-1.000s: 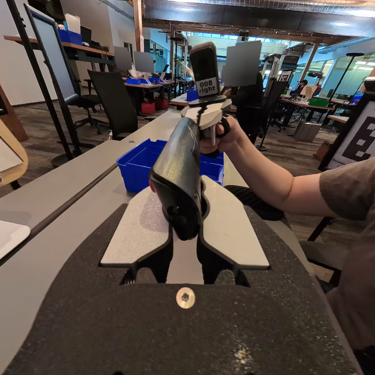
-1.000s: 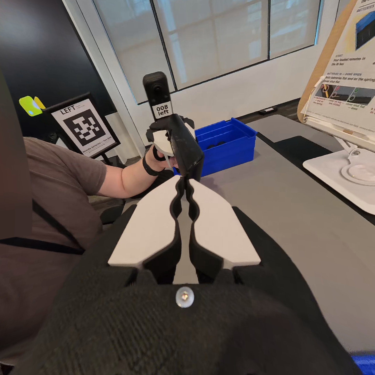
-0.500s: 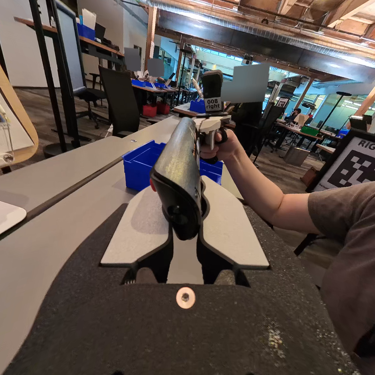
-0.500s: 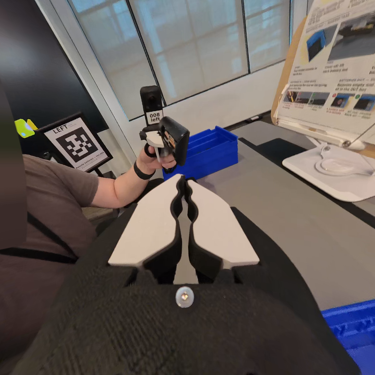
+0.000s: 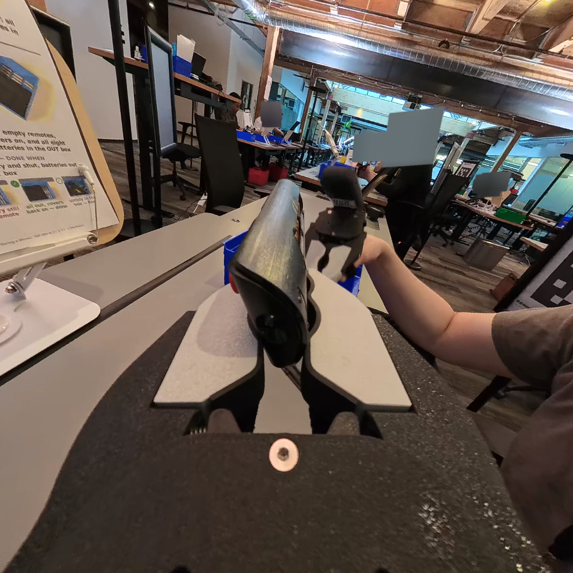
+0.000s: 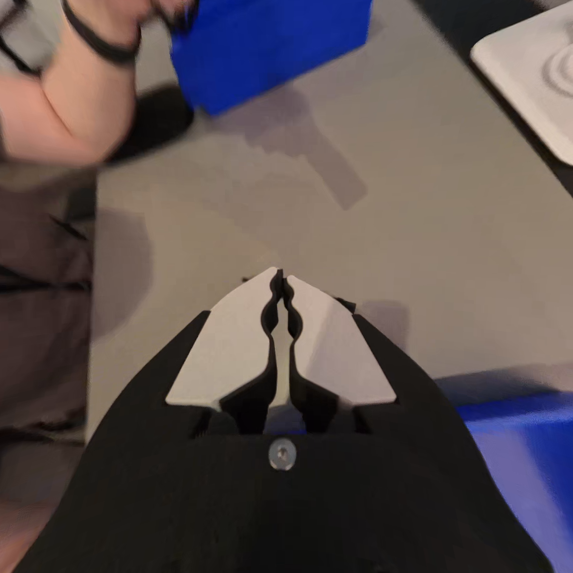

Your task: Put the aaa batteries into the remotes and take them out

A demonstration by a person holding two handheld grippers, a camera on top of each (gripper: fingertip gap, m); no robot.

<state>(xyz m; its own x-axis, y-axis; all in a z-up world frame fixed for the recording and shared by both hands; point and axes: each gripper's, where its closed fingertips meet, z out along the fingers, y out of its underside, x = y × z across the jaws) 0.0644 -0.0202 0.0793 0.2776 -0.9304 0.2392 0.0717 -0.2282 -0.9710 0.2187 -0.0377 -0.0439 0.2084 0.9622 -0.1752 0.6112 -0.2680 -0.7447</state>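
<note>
My left gripper [image 5: 276, 304] is shut on a black remote [image 5: 273, 248]. The remote stands edge-on between the fingers and reaches forward and up, with a red button at its left side. My right gripper [image 6: 282, 275] is shut, and nothing shows between its tips. It points down at the grey table [image 6: 356, 248]; that view is blurred. In the left wrist view the right gripper [image 5: 336, 257] hangs just right of the remote's far end, tilted down over a blue bin [image 5: 352, 280]. No batteries are visible.
A blue bin [image 6: 269, 46] stands at the far side in the right wrist view. Another blue bin [image 6: 511, 449] is at the lower right. An instruction board [image 5: 46, 139] on a white base [image 5: 46, 313] stands at the left. A person's arm [image 5: 418, 335] reaches in from the right.
My right gripper has drawn away from the remote's end and swung down toward the table. My left gripper has turned left with the remote, bringing the instruction board into view.
</note>
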